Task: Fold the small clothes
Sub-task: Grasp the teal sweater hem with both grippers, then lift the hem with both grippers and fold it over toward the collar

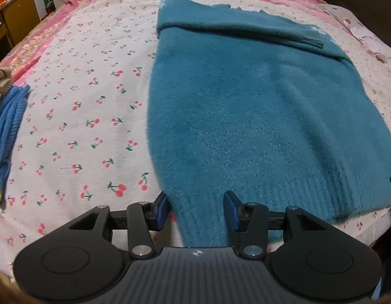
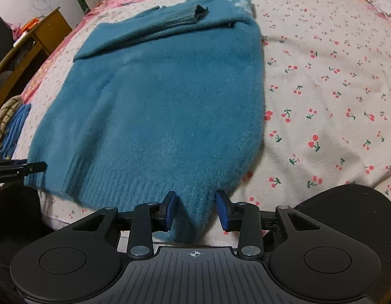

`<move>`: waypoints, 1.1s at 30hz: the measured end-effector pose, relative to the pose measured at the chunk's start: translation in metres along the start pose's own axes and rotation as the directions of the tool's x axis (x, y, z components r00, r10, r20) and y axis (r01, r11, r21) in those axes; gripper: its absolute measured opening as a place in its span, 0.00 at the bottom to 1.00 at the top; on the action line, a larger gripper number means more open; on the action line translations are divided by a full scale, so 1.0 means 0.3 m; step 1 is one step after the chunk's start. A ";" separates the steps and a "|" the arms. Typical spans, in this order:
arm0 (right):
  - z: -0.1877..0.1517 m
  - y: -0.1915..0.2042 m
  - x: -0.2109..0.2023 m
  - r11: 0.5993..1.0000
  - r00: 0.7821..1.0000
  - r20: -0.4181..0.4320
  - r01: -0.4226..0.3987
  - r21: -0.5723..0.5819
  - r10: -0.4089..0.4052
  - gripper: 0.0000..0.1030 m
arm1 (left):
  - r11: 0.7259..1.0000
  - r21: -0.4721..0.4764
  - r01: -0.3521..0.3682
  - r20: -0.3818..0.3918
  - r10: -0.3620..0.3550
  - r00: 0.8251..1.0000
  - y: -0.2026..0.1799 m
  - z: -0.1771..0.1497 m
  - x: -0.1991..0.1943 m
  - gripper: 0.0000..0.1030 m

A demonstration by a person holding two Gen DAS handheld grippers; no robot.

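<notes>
A teal fuzzy sweater (image 1: 246, 101) lies flat mid-frame on a bed (image 1: 81, 101) covered by a cherry-print sheet. A wooden shelf (image 1: 15, 17) stands upper left. Each of the left gripper (image 1: 196, 209) and right gripper (image 2: 195, 209) straddles a hem corner, jaws partly apart, pads not pressing.

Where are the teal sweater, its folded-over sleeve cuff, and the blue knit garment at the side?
teal sweater (image 1: 246, 106): left wrist view, middle of its body.
sleeve cuff (image 2: 185, 16): right wrist view, ribbed end of the sleeve.
blue knit garment (image 1: 8, 129): left wrist view, its ribbed middle.
</notes>
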State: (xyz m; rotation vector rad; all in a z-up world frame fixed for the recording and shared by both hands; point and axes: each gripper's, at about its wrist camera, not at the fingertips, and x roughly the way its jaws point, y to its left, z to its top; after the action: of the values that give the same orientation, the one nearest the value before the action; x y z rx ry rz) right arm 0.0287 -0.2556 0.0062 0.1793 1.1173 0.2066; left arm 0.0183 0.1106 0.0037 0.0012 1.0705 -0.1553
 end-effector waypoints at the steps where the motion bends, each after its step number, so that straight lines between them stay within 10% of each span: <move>1: 0.002 -0.002 0.006 1.000 1.000 -0.006 0.002 0.004 -0.002 0.35 | 1.000 -0.003 0.003 -0.003 -0.003 1.000 -0.001 0.003 0.003 0.50; 20: 0.034 -0.035 0.041 0.998 0.999 -0.002 0.036 0.057 -0.035 0.41 | 1.000 0.019 0.002 0.007 -0.002 1.000 -0.017 0.007 0.002 0.49; 26: 0.030 -0.031 0.011 0.999 1.000 0.025 -0.019 0.044 0.018 0.21 | 1.000 0.025 -0.008 0.034 0.007 0.999 -0.019 0.011 -0.034 0.21; 33: 0.060 -0.061 -0.057 0.978 0.979 0.124 -0.175 0.116 0.160 0.18 | 0.998 -0.007 0.065 0.075 -0.065 0.995 -0.013 0.053 -0.098 0.17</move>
State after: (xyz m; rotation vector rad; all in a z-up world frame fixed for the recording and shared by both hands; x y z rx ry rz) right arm 0.0391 -0.2782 0.0242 0.3949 1.0017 0.2730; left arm 0.0179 0.1091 0.0375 -0.0472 0.9973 -0.2077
